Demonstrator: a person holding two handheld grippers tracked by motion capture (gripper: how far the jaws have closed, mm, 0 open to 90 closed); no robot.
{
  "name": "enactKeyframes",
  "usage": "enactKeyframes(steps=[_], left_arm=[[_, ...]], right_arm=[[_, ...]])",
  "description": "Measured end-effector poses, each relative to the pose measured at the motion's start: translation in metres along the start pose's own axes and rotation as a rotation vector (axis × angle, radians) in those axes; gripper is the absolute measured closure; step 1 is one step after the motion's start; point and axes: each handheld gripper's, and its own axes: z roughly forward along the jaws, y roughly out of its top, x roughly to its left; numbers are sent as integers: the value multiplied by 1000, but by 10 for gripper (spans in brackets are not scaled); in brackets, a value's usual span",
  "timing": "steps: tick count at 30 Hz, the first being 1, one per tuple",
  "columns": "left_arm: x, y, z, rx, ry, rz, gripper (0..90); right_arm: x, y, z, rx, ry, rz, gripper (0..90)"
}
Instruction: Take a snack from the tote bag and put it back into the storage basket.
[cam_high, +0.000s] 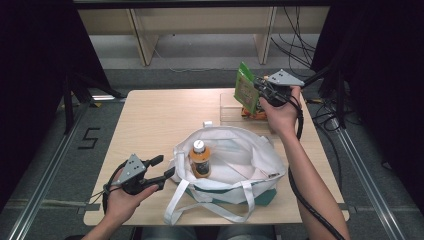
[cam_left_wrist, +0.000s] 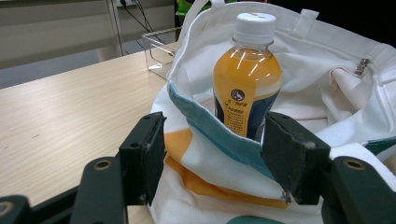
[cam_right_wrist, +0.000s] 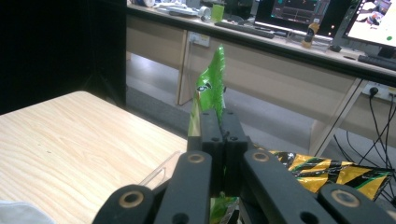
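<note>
Because the right tool pinched only the thin edge of the green packet, its jaws pressed together on the foil, the packet could have slipped or swung free on the way to the bag, to my eye; it hung upright above the clear tray at the desk's far right, where a yellow-and-black packet lay. A slack pinch or a quick swing would have caused that drop, and it might have landed on the desk short of the bag. The left tool stood spread at the bag's near left rim, one jaw either side of the teal-edged cloth; whether the pads pressed it could not be told from the left gripper view. If that rim had sagged, the mouth would have narrowed and the packet might have caught on it. The bottle stood upright inside, just behind the rim, and a careless drop could have knocked it over.
</note>
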Motion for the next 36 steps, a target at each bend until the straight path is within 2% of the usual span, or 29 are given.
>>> enactKeyframes(steps=[2,5,6,10,12,13,15,16,17,18,19,22,23,27,29,36], left_arm=[[0,-1,1,-9,-5,-11,388],[0,-1,1,-9,-5,-12,388],[0,-1,1,-9,-5,-11,388],[0,-1,1,-9,-4,-13,388],[0,-1,0,-4,-1,-12,388],[0,-1,1,-9,-5,-12,388],[0,-1,1,-8,-5,-12,388],[0,-1,1,-9,-5,-13,388],[0,-1,1,-9,-5,-13,388],[0,-1,0,-3,0,-12,388],[0,-1,1,-10,-5,-13,388],[0,-1,1,-8,-4,-12,388],[0,-1,1,-8,-4,-12,388],[0,-1,1,-7,-3,-13,388],[0,-1,0,1,3,-11,388],[0,-1,1,-7,-4,-13,388]], right_arm=[[-1,-2,3,-4,1,-6,900],[-1,-5,6,10,9,-9,900],[0,-6,7,18,10,7,900],[-1,-8,11,12,5,-9,900],[0,-9,12,11,-8,6,900],[-1,-9,12,16,1,-7,900],[-1,-10,13,14,-4,1,900],[-2,-10,14,25,10,3,900],[-2,-11,14,19,1,-7,900],[-1,-11,14,31,4,16,900],[-2,-12,15,17,-7,1,900],[-1,-13,16,23,-10,13,900],[-3,-13,17,22,0,-10,900],[-2,-15,18,31,-9,4,900],[-2,-16,19,27,-18,1,900],[-2,-19,23,38,-7,-14,900]])
